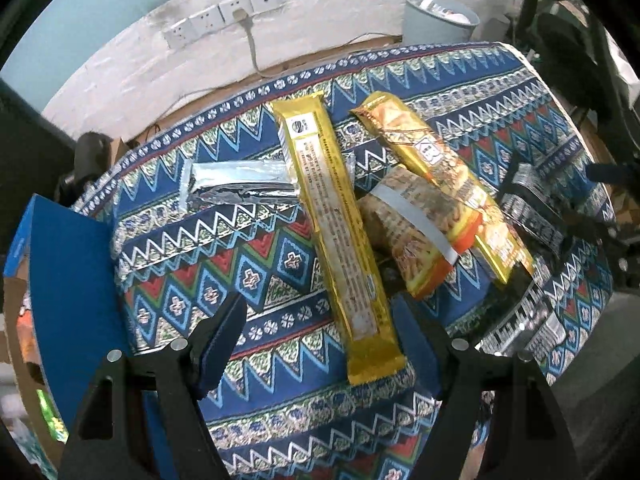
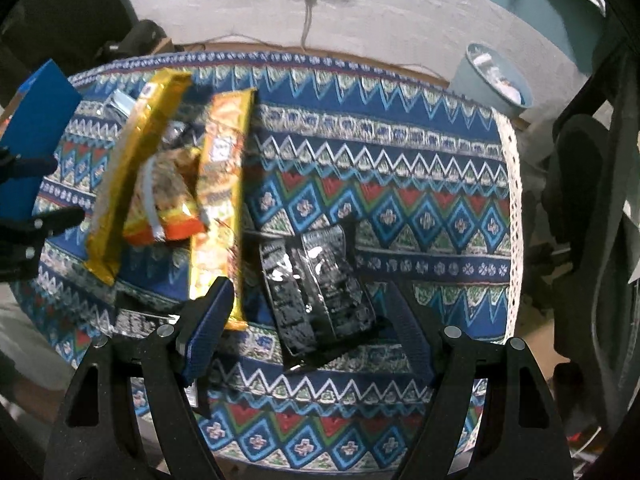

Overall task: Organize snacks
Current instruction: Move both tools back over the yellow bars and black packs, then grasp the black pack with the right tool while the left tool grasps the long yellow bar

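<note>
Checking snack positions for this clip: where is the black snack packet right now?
In the right wrist view the black snack packet lies on the patterned tablecloth, between the open right gripper jaws, just right of the orange snack bar.

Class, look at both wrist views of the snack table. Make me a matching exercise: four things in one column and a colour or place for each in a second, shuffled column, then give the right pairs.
Things
1. long wrapper between the left gripper's fingers
2. packet before the right gripper
3. flat pouch
4. bin

Descriptions
A. silver, far left on the cloth
B. pale blue, behind the table
C. gold, lying lengthwise
D. black with white print

Pairs: 1-C, 2-D, 3-A, 4-B
</note>
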`<state>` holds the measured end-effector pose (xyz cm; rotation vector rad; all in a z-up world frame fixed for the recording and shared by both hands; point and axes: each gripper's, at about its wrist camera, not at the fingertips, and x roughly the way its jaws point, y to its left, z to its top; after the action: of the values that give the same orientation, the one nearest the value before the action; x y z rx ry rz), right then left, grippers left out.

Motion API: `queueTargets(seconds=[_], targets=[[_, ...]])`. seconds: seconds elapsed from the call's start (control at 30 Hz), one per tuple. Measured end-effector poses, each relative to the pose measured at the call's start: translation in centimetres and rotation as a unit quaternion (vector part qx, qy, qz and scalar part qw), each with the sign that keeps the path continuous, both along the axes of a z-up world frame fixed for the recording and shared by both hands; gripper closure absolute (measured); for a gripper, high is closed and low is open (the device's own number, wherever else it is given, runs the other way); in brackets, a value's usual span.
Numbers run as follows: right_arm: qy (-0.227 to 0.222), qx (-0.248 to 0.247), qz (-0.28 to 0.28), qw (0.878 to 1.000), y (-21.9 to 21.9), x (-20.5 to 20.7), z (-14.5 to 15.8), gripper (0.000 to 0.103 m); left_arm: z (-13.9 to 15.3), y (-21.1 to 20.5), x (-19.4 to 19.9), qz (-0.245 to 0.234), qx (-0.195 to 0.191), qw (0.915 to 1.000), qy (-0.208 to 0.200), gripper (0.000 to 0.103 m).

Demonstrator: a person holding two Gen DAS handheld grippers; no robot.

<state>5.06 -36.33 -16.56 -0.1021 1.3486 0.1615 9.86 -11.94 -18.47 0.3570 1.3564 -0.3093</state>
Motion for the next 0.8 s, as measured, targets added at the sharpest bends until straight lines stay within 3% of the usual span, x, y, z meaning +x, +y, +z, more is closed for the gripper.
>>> queueTargets(seconds=[0.17, 0.43, 0.8], targets=[[0.022, -0.001, 0.009, 1.0, -0.4, -0.1, -1.6, 0.025, -1.3, 0.0, 1.1, 0.021, -0.018, 0.9993, 0.026, 0.026], [0.066, -0.017, 0.017, 0.998, -0.5, 0.4, -5.5, 0.025, -2.9, -0.9, 1.9, 0.02, -0.011, 0.9991, 0.036, 0.026], [0.065, -0.008, 0.0, 0.998, -0.8, 1.9, -7.9, 0.025, -5.0, -1.4, 4.7, 0.032, -0.007, 0.9988, 0.037, 0.026]])
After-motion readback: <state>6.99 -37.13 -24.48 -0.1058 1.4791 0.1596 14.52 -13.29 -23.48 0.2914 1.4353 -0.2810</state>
